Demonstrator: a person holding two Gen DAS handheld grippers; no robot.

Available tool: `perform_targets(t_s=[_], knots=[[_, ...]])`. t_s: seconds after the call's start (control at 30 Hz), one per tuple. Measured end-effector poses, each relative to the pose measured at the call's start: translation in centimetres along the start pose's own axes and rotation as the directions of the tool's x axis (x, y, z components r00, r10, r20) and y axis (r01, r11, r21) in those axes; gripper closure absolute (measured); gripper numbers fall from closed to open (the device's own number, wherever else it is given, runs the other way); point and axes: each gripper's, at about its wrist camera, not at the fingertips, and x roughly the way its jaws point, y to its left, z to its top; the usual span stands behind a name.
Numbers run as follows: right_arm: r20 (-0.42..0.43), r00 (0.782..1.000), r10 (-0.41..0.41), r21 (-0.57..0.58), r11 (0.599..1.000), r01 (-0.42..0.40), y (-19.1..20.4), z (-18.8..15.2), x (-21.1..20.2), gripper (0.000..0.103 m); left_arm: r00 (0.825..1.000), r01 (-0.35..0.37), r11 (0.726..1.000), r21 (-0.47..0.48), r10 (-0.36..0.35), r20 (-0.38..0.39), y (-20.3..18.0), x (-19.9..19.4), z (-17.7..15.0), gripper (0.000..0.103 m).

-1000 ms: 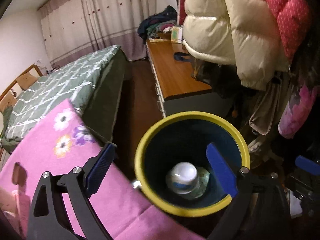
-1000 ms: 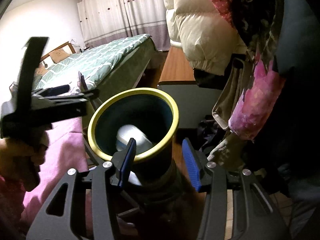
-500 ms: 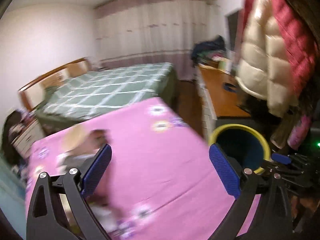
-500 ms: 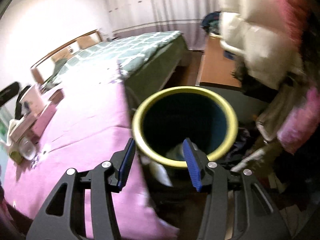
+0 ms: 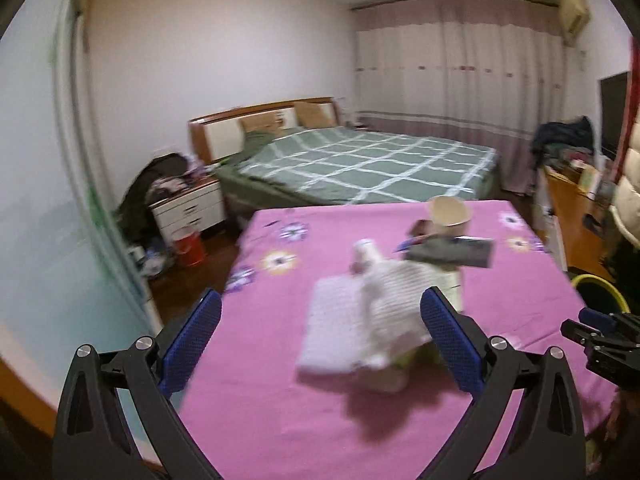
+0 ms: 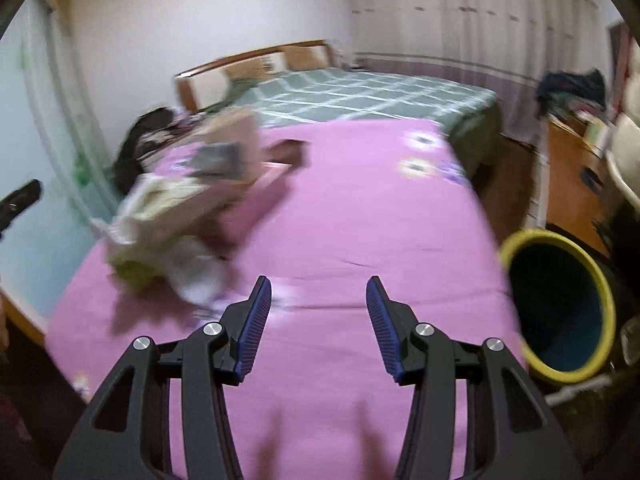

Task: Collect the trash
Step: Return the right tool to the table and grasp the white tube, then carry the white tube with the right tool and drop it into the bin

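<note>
Trash pile lies dead ahead of your left gripper, jaws spread, empty; right gripper half-spread, empty, farther, pile up-left.

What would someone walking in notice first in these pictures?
Probably the bright pink flowered cloth that fills the foreground, with a blurred heap of trash lying on it: crumpled white paper, a paper cup and a dark box. A yellow-rimmed bin stands off the cloth's right edge, and a green checked bed lies behind. Both the left gripper and the right gripper are open and empty.
</note>
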Motion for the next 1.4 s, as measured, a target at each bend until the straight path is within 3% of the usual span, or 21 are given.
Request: perform_targets(t_s=[0.13,0.3,0.4,0.57,0.83,0.9,0.97,1.07,1.4], knots=[[0.022,0.998,0.057,-0.076,0.996,-0.055,4.3,1.2,0.8,0.056,0.999,-0.040,0.999,-0.035,0.040,0.005,2.9,-1.3,-1.2,0.005],[0.063,0.990,0.126,-0.042,0.992,-0.123,4.8,4.7,2.5,0.056,0.999,-0.047,0.998,-0.052,0.047,0.006,4.1,-2.3,-1.9,0.005],[0.099,0.986,0.133,-0.079,0.989,-0.125,5.0,7.1,3.6,0.056,0.999,-0.036,0.998,-0.056,0.036,0.002,4.0,-2.3,-2.0,0.005],[0.046,0.989,0.141,-0.128,0.983,-0.134,5.7,9.2,7.1,0.056,1.000,-0.014,0.998,-0.055,0.013,-0.017,3.1,-1.4,-2.2,0.005],[0.001,0.989,0.149,-0.106,0.983,-0.148,5.2,10.1,10.5,0.056,0.999,0.003,0.998,-0.059,-0.005,-0.043,2.8,0.0,-2.4,0.005],[-0.007,0.986,0.165,-0.103,0.981,-0.165,5.0,10.1,10.8,0.064,0.999,0.004,0.998,-0.063,-0.007,-0.048,2.9,0.2,-2.4,0.005],[-0.018,0.984,0.177,-0.109,0.978,-0.178,5.1,10.2,10.9,0.081,0.999,0.004,0.998,-0.066,-0.007,-0.052,2.8,0.3,-2.4,0.005],[-0.011,0.982,0.186,-0.120,0.975,-0.186,5.5,9.8,10.3,0.094,0.998,0.008,0.998,-0.068,-0.011,-0.058,2.7,0.6,-2.6,0.005],[0.053,0.955,0.291,-0.151,0.948,-0.280,7.1,8.0,4.7,0.097,0.998,0.022,0.998,-0.063,-0.026,-0.052,2.4,0.4,-2.8,0.005]])
